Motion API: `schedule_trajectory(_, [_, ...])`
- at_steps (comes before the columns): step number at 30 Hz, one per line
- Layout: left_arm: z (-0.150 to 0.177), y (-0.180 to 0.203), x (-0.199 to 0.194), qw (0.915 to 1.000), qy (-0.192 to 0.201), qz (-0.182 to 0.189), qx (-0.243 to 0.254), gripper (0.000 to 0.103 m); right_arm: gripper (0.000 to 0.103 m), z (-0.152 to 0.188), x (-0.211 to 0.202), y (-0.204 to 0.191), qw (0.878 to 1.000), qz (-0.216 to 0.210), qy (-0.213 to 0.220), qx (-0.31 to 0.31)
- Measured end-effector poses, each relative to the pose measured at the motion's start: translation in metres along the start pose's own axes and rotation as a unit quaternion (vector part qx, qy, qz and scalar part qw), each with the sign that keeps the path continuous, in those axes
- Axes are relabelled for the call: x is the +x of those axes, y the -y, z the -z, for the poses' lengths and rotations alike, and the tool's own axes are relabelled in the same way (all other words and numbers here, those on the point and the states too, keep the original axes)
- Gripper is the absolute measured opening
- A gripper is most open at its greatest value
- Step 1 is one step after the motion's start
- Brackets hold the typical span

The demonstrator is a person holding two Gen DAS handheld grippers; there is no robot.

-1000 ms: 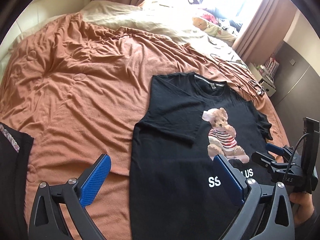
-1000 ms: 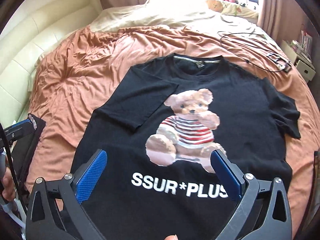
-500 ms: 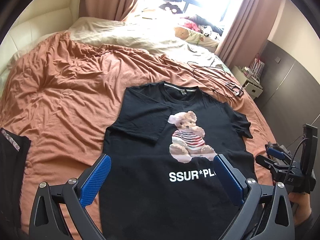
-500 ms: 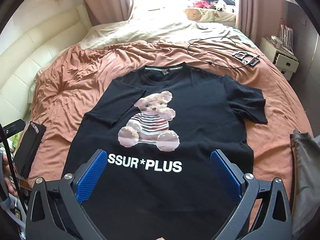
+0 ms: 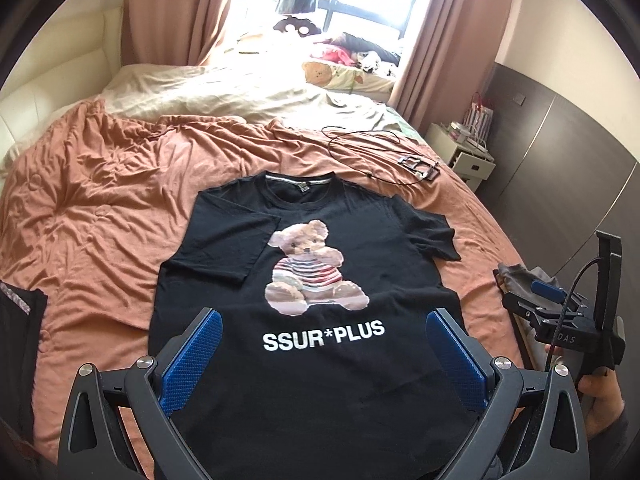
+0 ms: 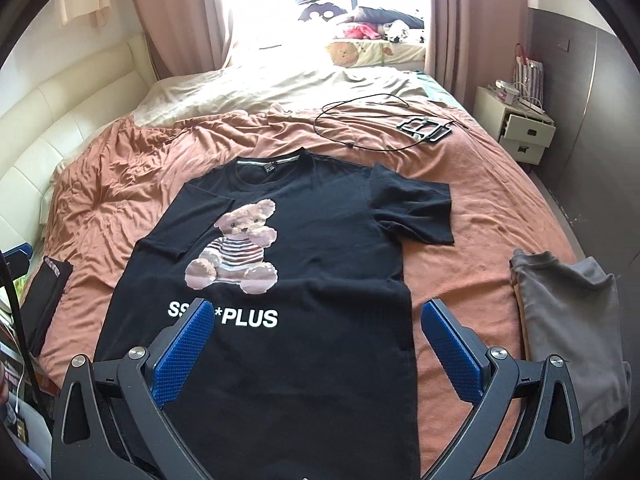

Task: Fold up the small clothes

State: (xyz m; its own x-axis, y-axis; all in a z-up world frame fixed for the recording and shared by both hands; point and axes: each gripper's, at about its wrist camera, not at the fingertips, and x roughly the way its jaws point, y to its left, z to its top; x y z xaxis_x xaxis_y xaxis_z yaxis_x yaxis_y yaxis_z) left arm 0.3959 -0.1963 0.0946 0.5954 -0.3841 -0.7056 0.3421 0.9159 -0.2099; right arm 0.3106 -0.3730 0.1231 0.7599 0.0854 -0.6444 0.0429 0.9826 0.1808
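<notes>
A black T-shirt (image 5: pixel 320 360) with a teddy bear print and white "SSUR*PLUS" lettering lies face up on the brown bedspread; its left sleeve is folded in over the chest. It also shows in the right wrist view (image 6: pixel 320 280). My left gripper (image 5: pixel 322 356) is open and empty, held above the shirt's lower part. My right gripper (image 6: pixel 318 348) is open and empty, above the shirt's lower right part. The right gripper (image 5: pixel 560 308) shows in the left wrist view at the right edge.
A grey garment (image 6: pixel 568 320) lies on the bed to the right of the shirt. A folded black garment (image 6: pixel 46 300) lies at the left edge. A black cable (image 6: pixel 360 120) and buckle lie beyond the collar. A white nightstand (image 6: pixel 520 128) stands at the right.
Both grippers have pulled back and up from the shirt, so more of the bed and room shows. The shirt has not moved. Both grippers stayed open.
</notes>
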Motion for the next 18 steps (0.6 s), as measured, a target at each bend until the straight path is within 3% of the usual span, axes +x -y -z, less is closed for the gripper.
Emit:
schedule_trajectory(10, [0.002,0.076,0.004,0.9985,0.001,0.022,0.050,0.102,0.103,0.016,-0.022,0.044,0.999,0.016,0.037,0.004])
schedule_trajectory(18, [-0.003,0.123,0.028,0.9958,-0.002,0.054,0.074,0.102,0.103,0.024,-0.018,0.074,0.998,0.025,0.048,0.034])
